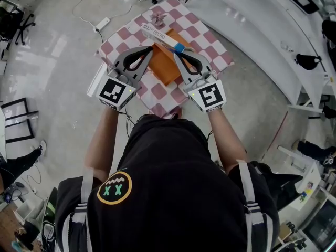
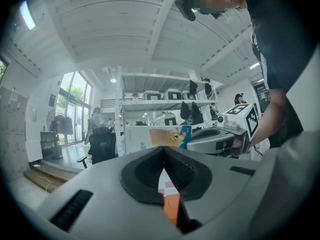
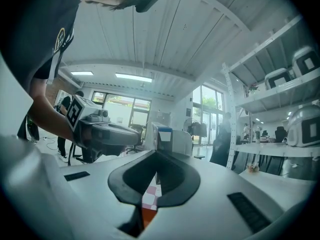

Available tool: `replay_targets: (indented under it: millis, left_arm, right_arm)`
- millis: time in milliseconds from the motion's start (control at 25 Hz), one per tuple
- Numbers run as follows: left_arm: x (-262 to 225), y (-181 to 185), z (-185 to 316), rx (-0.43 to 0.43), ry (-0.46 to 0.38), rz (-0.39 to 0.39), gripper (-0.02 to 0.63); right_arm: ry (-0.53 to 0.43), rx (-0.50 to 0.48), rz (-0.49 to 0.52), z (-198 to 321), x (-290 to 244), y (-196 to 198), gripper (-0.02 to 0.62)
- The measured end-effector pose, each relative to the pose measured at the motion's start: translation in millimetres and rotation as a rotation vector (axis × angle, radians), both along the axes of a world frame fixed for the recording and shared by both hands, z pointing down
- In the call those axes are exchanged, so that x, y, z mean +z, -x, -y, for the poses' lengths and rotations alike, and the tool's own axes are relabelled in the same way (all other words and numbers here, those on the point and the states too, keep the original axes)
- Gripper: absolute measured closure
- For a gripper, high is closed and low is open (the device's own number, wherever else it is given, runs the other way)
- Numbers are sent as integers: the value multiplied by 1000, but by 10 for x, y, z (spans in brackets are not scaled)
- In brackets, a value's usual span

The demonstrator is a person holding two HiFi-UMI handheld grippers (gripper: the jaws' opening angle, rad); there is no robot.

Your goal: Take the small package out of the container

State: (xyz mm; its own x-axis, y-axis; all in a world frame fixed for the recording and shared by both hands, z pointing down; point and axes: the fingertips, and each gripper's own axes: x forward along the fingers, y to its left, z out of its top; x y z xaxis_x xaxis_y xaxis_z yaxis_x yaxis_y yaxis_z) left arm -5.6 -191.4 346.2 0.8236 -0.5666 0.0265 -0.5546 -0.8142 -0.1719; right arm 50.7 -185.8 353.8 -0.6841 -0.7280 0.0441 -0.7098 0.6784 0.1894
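Hanging at the tips of the right gripper (image 1: 177,54), the small package (image 1: 160,35) is a long white box with a blue end. It is held level above the far edge of the orange container (image 1: 165,67). That gripper's jaws are pressed fully together, pinching the package by its blue end, and in the right gripper view the box (image 3: 164,140) stands just past the closed tips. From the left gripper view the package (image 2: 167,136) shows a yellow cartoon figure on its side and is off the surface, level with the right gripper (image 2: 192,139) beside it. The left gripper (image 1: 149,49) has its jaws closed together with nothing between them, and it sits near the container's left edge, apart from the package. The container rests on a surface (image 1: 205,41) covered with a red and white checked cloth. A small grey object (image 1: 157,19) stands at the far end of the cloth.
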Motion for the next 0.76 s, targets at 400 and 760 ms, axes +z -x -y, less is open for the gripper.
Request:
replay_targets:
  millis: [400,760]
  left_arm:
    - [-12,12,-16,-2,-1,-2,589]
    - [-30,-24,-10,3,-7,1,589]
  right_arm:
    - [-16,1,2,3,-82,30,575]
    - [-38,2,-1,27,-114,0,575]
